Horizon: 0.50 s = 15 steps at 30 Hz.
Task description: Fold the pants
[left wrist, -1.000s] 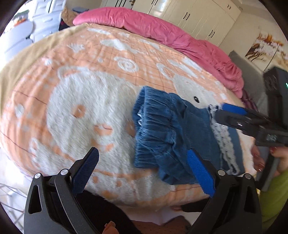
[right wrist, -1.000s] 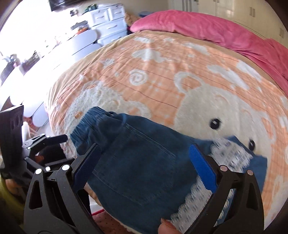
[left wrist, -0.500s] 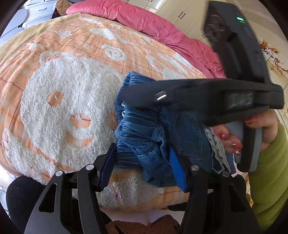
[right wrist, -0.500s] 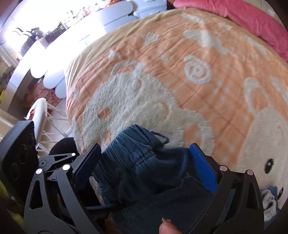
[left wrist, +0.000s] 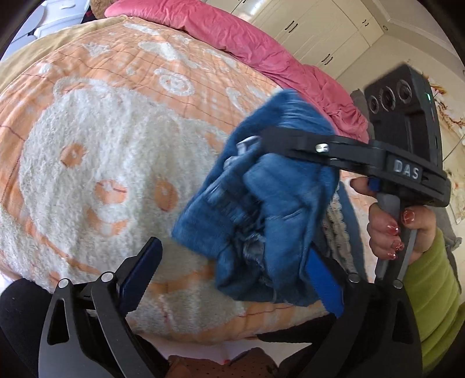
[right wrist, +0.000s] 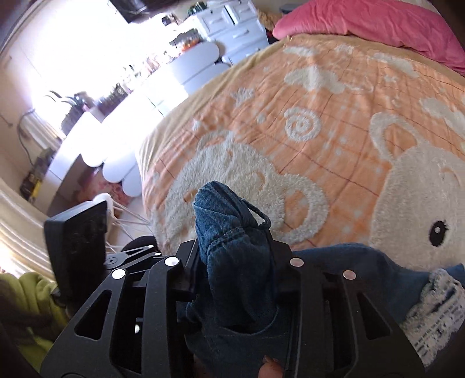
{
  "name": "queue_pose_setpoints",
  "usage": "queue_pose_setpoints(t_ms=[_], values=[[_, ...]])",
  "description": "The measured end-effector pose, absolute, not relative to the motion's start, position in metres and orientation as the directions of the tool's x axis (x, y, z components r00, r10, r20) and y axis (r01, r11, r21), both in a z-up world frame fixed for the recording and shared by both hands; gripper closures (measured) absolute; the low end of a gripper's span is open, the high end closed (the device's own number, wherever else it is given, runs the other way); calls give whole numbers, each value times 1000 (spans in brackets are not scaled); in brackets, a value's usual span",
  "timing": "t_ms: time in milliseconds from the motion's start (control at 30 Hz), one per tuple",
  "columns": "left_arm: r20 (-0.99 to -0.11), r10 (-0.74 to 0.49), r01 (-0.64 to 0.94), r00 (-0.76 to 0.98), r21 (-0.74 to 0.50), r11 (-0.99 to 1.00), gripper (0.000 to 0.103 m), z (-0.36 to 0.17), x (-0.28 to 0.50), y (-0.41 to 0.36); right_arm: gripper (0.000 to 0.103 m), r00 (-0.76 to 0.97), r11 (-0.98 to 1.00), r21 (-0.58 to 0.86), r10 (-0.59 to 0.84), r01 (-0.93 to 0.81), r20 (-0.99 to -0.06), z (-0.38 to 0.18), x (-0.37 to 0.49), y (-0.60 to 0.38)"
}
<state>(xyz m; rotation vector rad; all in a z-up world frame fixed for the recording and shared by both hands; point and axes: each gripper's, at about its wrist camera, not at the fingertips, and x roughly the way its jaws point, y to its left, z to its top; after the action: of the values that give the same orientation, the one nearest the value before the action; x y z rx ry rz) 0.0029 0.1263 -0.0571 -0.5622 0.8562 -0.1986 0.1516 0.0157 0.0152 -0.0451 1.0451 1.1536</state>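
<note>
Two handheld grippers over a bed. Spread across the mattress: an orange blanket with fluffy cream cartoon animals. Along the far edge: a bunched pink duvet. Beyond that, cream wardrobe doors. On the other side of the room, seen from the right wrist: white drawers and a bright, overexposed cluttered desk.

Right gripper: fingers pinched tight on a bunched waistband fold of blue denim pants, raised off the blanket. Lace-trimmed hem lying at the near edge of the bed.

Left gripper: fingers spread wide, gripping nothing, low beside the lifted denim.
</note>
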Motion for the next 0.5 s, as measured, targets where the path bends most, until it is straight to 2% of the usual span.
queue_pose_setpoints(t_ms=[133, 167, 233, 300, 433, 500], values=[[-590, -518, 9, 619, -655, 756, 10, -46, 18, 106, 76, 49, 459, 474, 755, -751, -654, 28, 157, -20], [-587, -527, 29, 615, -651, 759, 10, -42, 22, 98, 76, 59, 463, 477, 761, -747, -647, 31, 159, -28], [-571, -557, 81, 603, -651, 755, 21, -31, 29, 75, 76, 86, 475, 482, 772, -736, -630, 36, 166, -49], [-558, -572, 108, 601, -653, 750, 21, -23, 35, 57, 76, 105, 485, 488, 779, -726, -618, 39, 170, -67], [-535, -585, 153, 609, -645, 749, 20, -11, 47, 19, 69, 161, 522, 477, 776, -707, -610, 41, 178, -107], [-520, -613, 184, 595, -654, 734, 19, -10, 51, 2, 59, 195, 543, 485, 779, -686, -596, 41, 180, -130]])
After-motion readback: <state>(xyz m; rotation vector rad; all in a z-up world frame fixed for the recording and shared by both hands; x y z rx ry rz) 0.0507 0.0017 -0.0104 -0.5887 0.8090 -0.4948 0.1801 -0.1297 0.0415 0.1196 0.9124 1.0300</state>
